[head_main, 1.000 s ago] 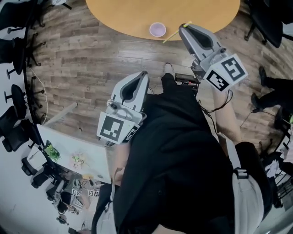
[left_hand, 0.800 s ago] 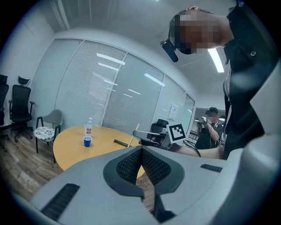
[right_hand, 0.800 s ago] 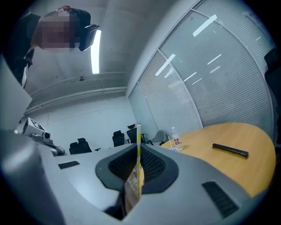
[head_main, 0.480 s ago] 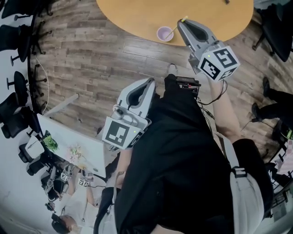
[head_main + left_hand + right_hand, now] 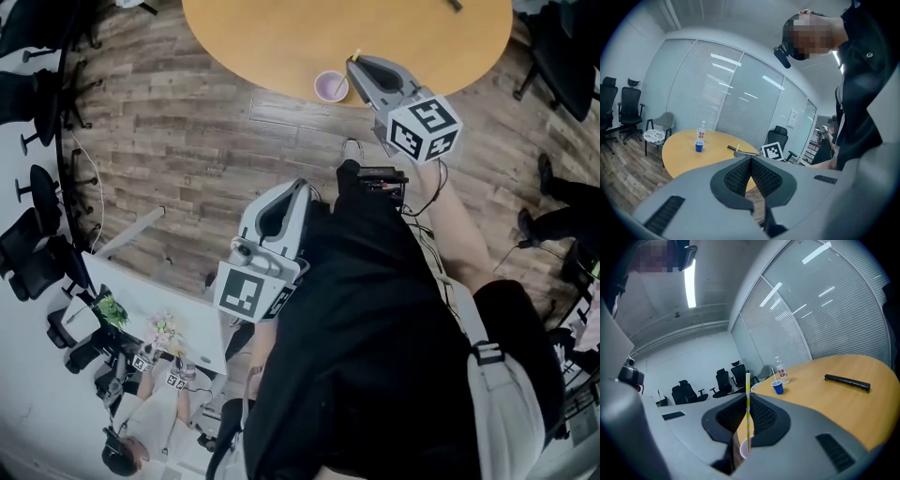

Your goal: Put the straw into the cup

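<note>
A small pale purple cup [image 5: 330, 85] stands near the front edge of the round wooden table [image 5: 281, 37]. My right gripper [image 5: 354, 64] hovers just right of it, shut on a yellow-and-white striped straw [image 5: 355, 54]. In the right gripper view the straw [image 5: 748, 408] stands upright between the jaws, its lower end at the mouth of the cup [image 5: 743, 449] below. My left gripper [image 5: 298, 186] hangs low beside the person's body, away from the table. Seen in its own view, the left gripper [image 5: 751, 160] is shut on nothing.
Farther back on the table are a blue cup with a straw [image 5: 777, 386], a water bottle [image 5: 780, 370] and a long black object [image 5: 847, 382]. Office chairs [image 5: 724, 380] line the far wall. Wooden floor [image 5: 169, 122] surrounds the table.
My right gripper has moved left toward the purple cup. The straw has gone from slanting across the table edge to standing upright over the cup. The left gripper has barely moved.
</note>
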{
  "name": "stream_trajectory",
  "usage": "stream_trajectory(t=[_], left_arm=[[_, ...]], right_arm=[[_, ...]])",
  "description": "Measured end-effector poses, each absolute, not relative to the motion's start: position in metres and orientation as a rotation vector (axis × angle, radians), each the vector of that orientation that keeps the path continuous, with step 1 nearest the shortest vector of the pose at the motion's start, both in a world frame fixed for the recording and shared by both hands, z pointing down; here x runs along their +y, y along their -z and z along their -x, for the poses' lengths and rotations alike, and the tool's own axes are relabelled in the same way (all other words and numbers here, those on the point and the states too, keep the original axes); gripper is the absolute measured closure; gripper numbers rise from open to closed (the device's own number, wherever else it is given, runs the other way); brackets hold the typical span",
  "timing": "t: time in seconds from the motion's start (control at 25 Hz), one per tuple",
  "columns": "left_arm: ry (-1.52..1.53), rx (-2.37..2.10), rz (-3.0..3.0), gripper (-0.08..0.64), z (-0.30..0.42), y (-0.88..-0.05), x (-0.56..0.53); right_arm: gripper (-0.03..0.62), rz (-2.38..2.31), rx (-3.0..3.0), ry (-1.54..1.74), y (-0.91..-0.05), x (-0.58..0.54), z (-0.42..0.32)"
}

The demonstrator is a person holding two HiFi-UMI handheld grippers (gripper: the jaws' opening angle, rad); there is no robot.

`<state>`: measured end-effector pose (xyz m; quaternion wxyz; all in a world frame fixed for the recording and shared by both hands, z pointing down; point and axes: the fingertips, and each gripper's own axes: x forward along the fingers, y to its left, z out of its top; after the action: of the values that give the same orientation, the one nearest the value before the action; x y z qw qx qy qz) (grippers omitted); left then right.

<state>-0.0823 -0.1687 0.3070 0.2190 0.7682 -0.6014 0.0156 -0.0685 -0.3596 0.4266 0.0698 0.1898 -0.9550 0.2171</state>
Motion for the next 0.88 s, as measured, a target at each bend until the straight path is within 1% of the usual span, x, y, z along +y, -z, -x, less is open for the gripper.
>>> stream_trajectory(t=[0.36, 0.88], left_arm=[[-0.053, -1.679, -2.092, 0.549, 0.081, -0.31, -0.176], [-0.043, -1.733, -2.037, 0.549, 0.098, -0.309, -0.163]], right_arm=[[0.557, -0.543, -2.829, -0.684, -0.455, -0.369, 0.074], [0.557, -0.536, -2.759, -0.713, -0.487, -0.367, 0.088]])
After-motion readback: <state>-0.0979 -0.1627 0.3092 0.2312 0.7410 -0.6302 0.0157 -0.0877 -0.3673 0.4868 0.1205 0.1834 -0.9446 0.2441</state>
